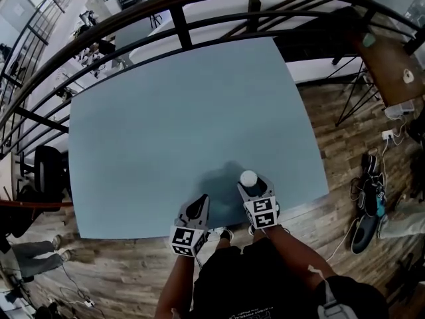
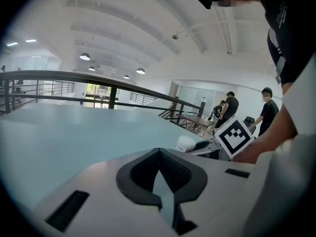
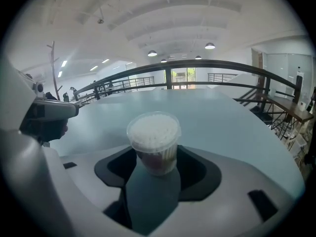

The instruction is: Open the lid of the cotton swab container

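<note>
- Head view: pale blue-grey worktop (image 1: 166, 125), with the cotton swab container (image 1: 248, 179) standing upright near its near edge, a little right of the middle.
- Round clear tub, packed with white-tipped swabs.
- Lid (image 3: 153, 131) on top of the tub, clear, with the swab tips showing through it.
- Right gripper (image 1: 252, 183) reaching over the near edge of the worktop, angled downward, with the container between its fingers.
- Right gripper view: fingers (image 3: 118, 167) spread wide, the container (image 3: 154, 142) centred in the gap. Dark padding visible on both sides of the tub, so no clear pinch on it.
- Left gripper (image 1: 198, 203) just beside the right one, at the same near edge, apart from the container.
- Left gripper view: fingers (image 2: 143, 174) pressed together, meeting in a thin line at the centre.
- Same view: container (image 2: 186, 143) off to the right and beyond the closed tips, next to the marker cube (image 2: 235, 137) of the right gripper.
- Right gripper view: left gripper (image 3: 47, 117) at the left edge of the frame, level with the tub but not touching it.
- Around the worktop: dark curved railing (image 1: 199, 8) behind its far edge, wooden floor (image 1: 332, 125) to the right, shoes (image 1: 368, 198) on that floor.
- Two people (image 2: 229, 107) standing far in the background of the left gripper view.
</note>
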`<state>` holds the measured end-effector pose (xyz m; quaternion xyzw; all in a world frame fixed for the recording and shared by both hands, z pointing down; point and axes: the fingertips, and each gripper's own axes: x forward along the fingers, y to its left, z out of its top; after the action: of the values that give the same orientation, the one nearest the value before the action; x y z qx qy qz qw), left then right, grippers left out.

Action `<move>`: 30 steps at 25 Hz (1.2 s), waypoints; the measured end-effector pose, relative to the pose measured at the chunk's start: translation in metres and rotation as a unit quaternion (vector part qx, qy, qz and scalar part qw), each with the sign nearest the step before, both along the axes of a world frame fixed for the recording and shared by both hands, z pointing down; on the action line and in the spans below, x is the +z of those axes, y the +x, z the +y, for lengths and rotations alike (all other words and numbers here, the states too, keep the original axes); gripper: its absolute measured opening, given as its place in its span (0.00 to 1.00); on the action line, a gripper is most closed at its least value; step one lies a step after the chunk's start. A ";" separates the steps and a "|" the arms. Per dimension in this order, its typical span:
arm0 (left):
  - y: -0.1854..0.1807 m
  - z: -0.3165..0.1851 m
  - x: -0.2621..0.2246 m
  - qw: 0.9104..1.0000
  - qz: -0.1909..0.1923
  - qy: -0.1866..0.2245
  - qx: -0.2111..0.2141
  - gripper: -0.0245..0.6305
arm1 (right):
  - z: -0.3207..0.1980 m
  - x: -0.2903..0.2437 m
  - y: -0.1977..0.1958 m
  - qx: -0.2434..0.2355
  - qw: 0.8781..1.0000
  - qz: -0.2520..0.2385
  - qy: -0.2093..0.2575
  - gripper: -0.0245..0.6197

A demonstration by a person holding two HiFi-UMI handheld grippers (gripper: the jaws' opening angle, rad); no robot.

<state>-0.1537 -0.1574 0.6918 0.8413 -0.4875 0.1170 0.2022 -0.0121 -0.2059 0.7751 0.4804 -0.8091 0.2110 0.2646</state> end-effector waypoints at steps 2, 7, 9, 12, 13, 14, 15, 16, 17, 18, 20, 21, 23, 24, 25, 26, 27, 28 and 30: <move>0.001 0.000 0.000 1.000 -0.001 0.002 0.000 0.06 | 0.000 0.000 0.001 -0.002 1.000 0.002 0.002 0.45; -0.001 -0.001 -0.007 1.000 0.000 0.008 -0.001 0.06 | 0.000 -0.014 -0.005 -0.027 1.000 0.000 0.009 0.45; -0.001 -0.003 -0.011 1.000 0.001 0.010 -0.003 0.06 | 0.000 -0.020 -0.008 -0.040 0.999 -0.003 0.003 0.45; 0.001 -0.005 -0.018 1.000 0.005 0.016 -0.004 0.05 | -0.001 -0.032 -0.012 -0.058 0.998 -0.012 0.002 0.44; 0.003 -0.005 -0.021 1.000 0.005 0.018 -0.003 0.05 | -0.001 -0.037 -0.012 -0.064 0.998 -0.014 0.003 0.44; 0.005 -0.005 -0.024 1.000 0.004 0.021 -0.001 0.06 | -0.001 -0.043 -0.012 -0.069 0.997 -0.017 0.004 0.44; 0.007 -0.006 -0.026 1.000 0.002 0.023 0.001 0.06 | -0.001 -0.049 -0.011 -0.073 0.997 -0.021 0.007 0.44; 0.008 -0.006 -0.029 1.000 -0.001 0.026 0.003 0.06 | -0.001 -0.055 -0.011 -0.078 0.997 -0.024 0.010 0.44; 0.009 -0.007 -0.033 1.000 -0.007 0.029 0.005 0.05 | -0.002 -0.062 -0.012 -0.082 0.996 -0.028 0.014 0.44; 0.009 -0.010 -0.036 0.999 -0.015 0.032 0.005 0.06 | -0.003 -0.070 -0.013 -0.087 0.996 -0.031 0.019 0.44; 0.009 -0.016 -0.044 0.999 -0.029 0.039 0.004 0.06 | -0.006 -0.085 -0.014 -0.095 0.994 -0.038 0.028 0.44; 0.010 -0.020 -0.049 0.998 -0.033 0.044 0.004 0.06 | -0.008 -0.093 -0.014 -0.098 0.994 -0.043 0.033 0.44; 0.012 -0.029 -0.060 0.998 -0.037 0.057 0.005 0.06 | -0.013 -0.108 -0.012 -0.102 0.993 -0.050 0.044 0.44; 0.012 -0.033 -0.067 0.997 -0.039 0.064 0.004 0.06 | -0.015 -0.116 -0.012 -0.102 0.992 -0.053 0.052 0.44; 0.011 -0.036 -0.073 0.997 -0.041 0.068 0.002 0.05 | -0.017 -0.123 -0.013 -0.103 0.991 -0.054 0.059 0.44; 0.011 -0.038 -0.080 0.997 -0.043 0.071 0.001 0.05 | -0.019 -0.130 -0.015 -0.103 0.991 -0.057 0.064 0.44; 0.010 -0.040 -0.087 0.996 -0.043 0.074 0.000 0.06 | -0.020 -0.137 -0.016 -0.104 0.990 -0.061 0.068 0.44; 0.010 -0.042 -0.094 0.996 -0.045 0.079 0.000 0.05 | -0.021 -0.143 -0.018 -0.106 0.990 -0.065 0.072 0.44; 0.009 -0.047 -0.108 0.994 -0.051 0.102 -0.003 0.06 | -0.023 -0.153 -0.019 -0.110 0.988 -0.070 0.077 0.44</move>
<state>-0.1443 -0.2049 0.5835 0.8491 -0.5089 0.1092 0.0908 -0.0308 -0.2288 0.6222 0.3914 -0.8875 0.1504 0.1911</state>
